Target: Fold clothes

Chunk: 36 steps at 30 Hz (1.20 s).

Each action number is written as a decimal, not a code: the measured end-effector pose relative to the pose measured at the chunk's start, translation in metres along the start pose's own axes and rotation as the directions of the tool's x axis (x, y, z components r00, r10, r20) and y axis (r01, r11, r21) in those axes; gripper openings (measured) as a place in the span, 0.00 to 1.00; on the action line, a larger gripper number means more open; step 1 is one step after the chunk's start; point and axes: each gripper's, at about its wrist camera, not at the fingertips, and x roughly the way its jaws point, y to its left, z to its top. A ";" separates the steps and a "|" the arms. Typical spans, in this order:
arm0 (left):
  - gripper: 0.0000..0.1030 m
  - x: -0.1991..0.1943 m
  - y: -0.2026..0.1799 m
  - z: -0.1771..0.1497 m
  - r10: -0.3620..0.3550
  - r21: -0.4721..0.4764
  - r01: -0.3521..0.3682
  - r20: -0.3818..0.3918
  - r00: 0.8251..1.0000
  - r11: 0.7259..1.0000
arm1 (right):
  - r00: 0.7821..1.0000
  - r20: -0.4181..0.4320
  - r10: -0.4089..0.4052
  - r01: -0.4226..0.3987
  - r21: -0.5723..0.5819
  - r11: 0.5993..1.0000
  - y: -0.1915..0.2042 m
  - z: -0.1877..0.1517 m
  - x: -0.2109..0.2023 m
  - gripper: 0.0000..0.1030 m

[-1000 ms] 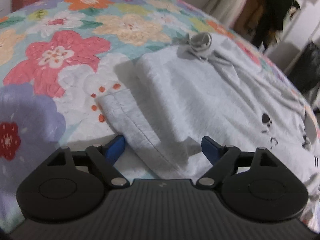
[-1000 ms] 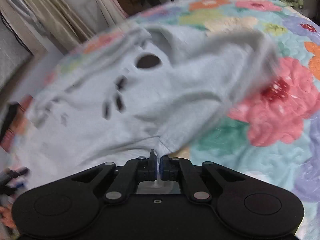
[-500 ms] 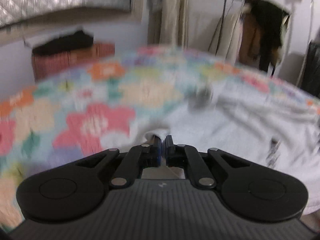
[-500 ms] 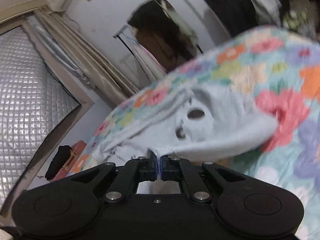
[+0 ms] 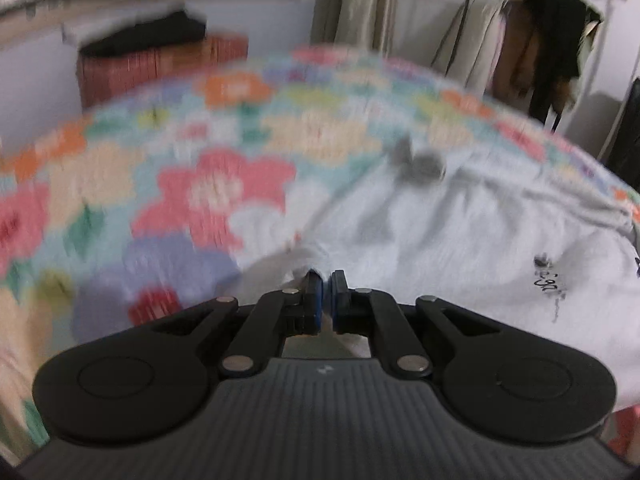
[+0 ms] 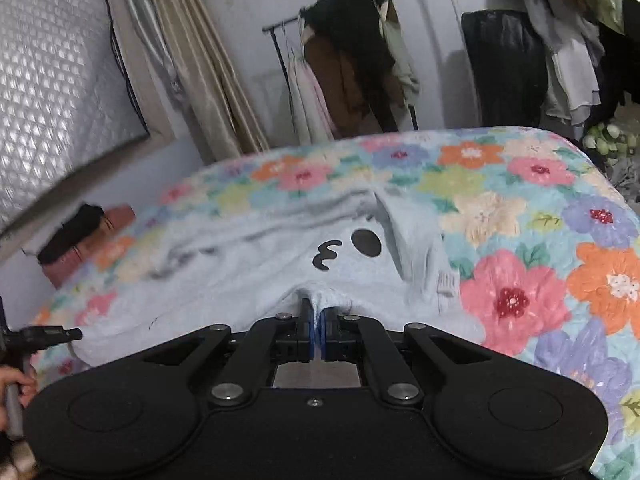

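Pale-blue garment (image 6: pixel 248 268) stretches lengthwise between both clamped claws, across quilt (image 6: pixel 520 216).

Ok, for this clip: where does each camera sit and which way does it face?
Left wrist: on the left gripper, facing down across the floral bedspread towards a wall and clothes rack; shut on the pale sweatshirt; no body part visible.
Right wrist: on the right gripper, facing over the bed towards the curtains; shut on the sweatshirt; the person's hand shows at the left edge.
Shared: sweatshirt, bedspread, clothes rack.
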 end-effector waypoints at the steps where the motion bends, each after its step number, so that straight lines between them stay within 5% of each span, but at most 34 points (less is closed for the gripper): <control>1: 0.04 0.007 0.004 -0.003 -0.016 -0.034 0.015 -0.045 0.999 0.999 | 1.000 0.002 -0.010 0.010 -0.024 1.000 0.002 -0.002 0.006 0.05; 7: 0.05 0.014 0.012 -0.010 -0.054 -0.107 0.042 -0.117 0.992 0.993 | 0.993 -0.067 -0.094 0.085 -0.121 0.989 0.005 -0.008 0.048 0.05; 12: 0.06 0.024 0.019 -0.012 -0.168 -0.221 0.128 -0.173 0.971 0.967 | 0.985 -0.156 -0.080 0.083 0.018 0.996 -0.023 -0.014 0.072 0.08; 17: 0.09 0.038 0.028 -0.019 -0.236 -0.334 0.151 -0.231 0.944 0.930 | 0.981 -0.194 0.018 0.022 0.202 0.979 -0.047 -0.023 0.074 0.12; 19: 0.14 0.037 0.028 -0.019 -0.249 -0.345 0.160 -0.232 0.940 0.925 | 0.977 -0.204 0.058 -0.003 0.259 0.966 -0.052 -0.027 0.073 0.26; 21: 0.26 0.038 0.028 -0.020 -0.271 -0.356 0.177 -0.236 0.933 0.917 | 0.967 -0.238 0.090 -0.015 0.299 0.954 -0.053 -0.031 0.076 0.56; 26: 0.39 0.039 0.021 -0.020 -0.293 -0.325 0.204 -0.255 0.922 0.924 | 0.924 -0.355 0.141 -0.057 0.236 0.970 -0.035 -0.038 0.090 0.81; 29: 0.35 0.037 0.009 -0.018 -0.252 -0.220 0.197 -0.264 0.931 0.956 | 0.877 -0.468 0.114 -0.046 0.153 0.987 -0.019 -0.048 0.112 0.77; 31: 0.18 0.034 -0.004 -0.016 -0.190 -0.086 0.173 -0.259 0.947 0.981 | 0.857 -0.507 0.093 -0.054 0.092 0.994 -0.008 -0.053 0.121 0.51; 32: 0.15 0.032 -0.009 -0.016 -0.164 -0.034 0.160 -0.248 0.955 0.987 | 0.853 -0.514 0.094 -0.077 0.054 0.996 0.000 -0.054 0.122 0.22; 36: 0.04 0.018 -0.020 -0.009 -0.108 0.108 0.129 -0.174 0.979 0.986 | 0.855 -0.490 0.168 -0.197 -0.009 0.980 0.029 -0.043 0.093 0.12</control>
